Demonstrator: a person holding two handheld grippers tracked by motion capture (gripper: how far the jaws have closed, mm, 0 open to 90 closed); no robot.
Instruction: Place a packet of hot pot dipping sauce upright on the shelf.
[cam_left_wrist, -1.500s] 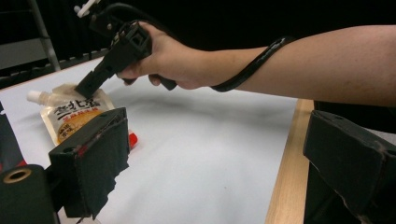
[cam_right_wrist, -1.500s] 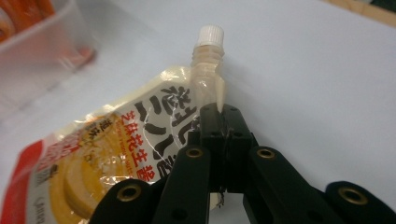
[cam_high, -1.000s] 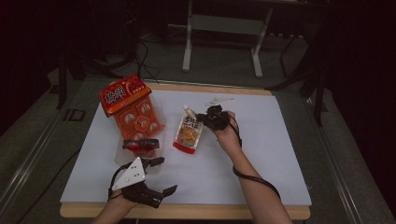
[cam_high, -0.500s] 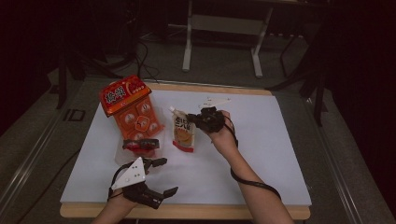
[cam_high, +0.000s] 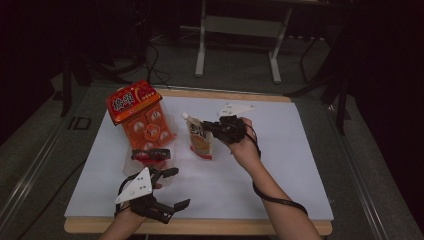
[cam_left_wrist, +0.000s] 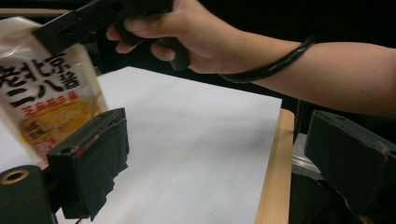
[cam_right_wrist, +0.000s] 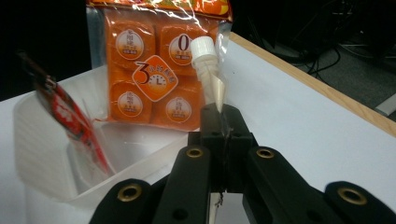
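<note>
A spouted sauce pouch (cam_high: 200, 142) with a white cap (cam_right_wrist: 203, 47) and an orange print hangs above the white mat. My right gripper (cam_high: 214, 128) is shut on its top edge just below the spout (cam_right_wrist: 223, 122), the jaws pressed together on the film. The left gripper view shows the pouch (cam_left_wrist: 42, 100) at the left, under the right hand (cam_left_wrist: 187, 32). My left gripper (cam_high: 176, 188) rests near the table's front edge, open, nothing between its pads (cam_left_wrist: 93, 154).
An orange multi-pack (cam_high: 141, 117) stands tilted in a clear plastic tray (cam_high: 131, 167) left of the pouch. A small red packet (cam_high: 151, 154) lies in the tray too. The white mat (cam_high: 280, 165) covers the wooden table; its front edge (cam_left_wrist: 273, 177) is close to the left gripper.
My right gripper has lifted the pouch off the mat and carried it a little left, toward the tray. The left gripper has stayed where it was.
</note>
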